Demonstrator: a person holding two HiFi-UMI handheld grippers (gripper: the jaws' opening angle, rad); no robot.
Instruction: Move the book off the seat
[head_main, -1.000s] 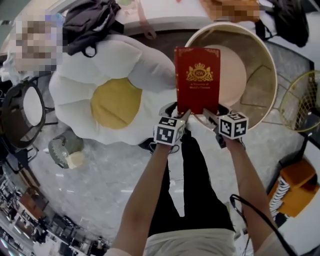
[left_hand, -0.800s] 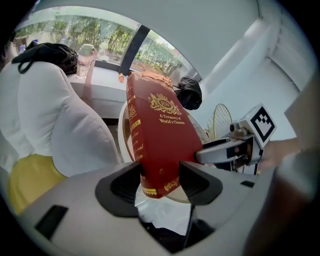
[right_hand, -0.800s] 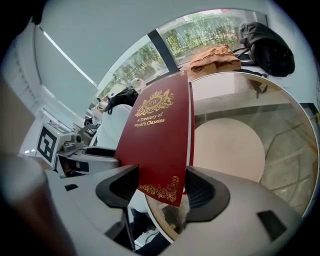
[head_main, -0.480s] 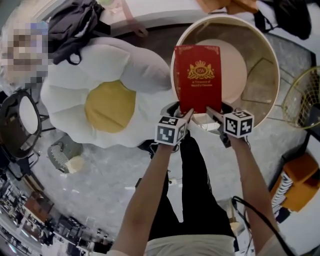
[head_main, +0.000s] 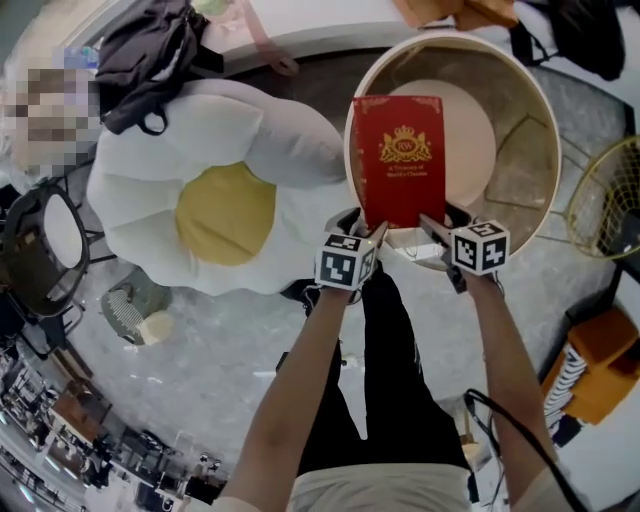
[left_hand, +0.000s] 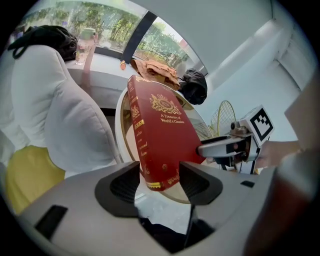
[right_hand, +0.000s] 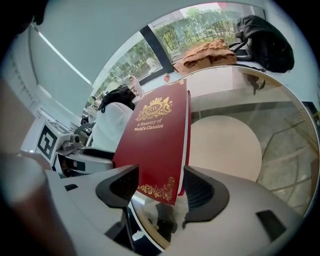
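A red hardback book (head_main: 400, 160) with gold print hangs tilted over the round cream-rimmed seat (head_main: 541, 110) and its beige pad (head_main: 470, 140). Only its near bottom edge is held. My left gripper (head_main: 372, 236) is shut on the book's bottom left corner by the spine (left_hand: 159, 184). My right gripper (head_main: 428, 224) is shut on the bottom right corner (right_hand: 159, 187). The left gripper view shows the book's (left_hand: 162, 135) spine and cover. The right gripper view shows the book's (right_hand: 155, 135) front cover above the beige pad (right_hand: 225, 145).
A big fried-egg cushion (head_main: 220, 200) lies left of the round seat, a black bag (head_main: 150, 40) behind it. To the right stands a gold wire basket (head_main: 605, 200), with an orange object (head_main: 590, 370) nearer. A dark round stool (head_main: 45, 235) is far left. The person's legs are below the grippers.
The book and both grippers have drifted slightly right, further over the round seat. Both grips are unchanged.
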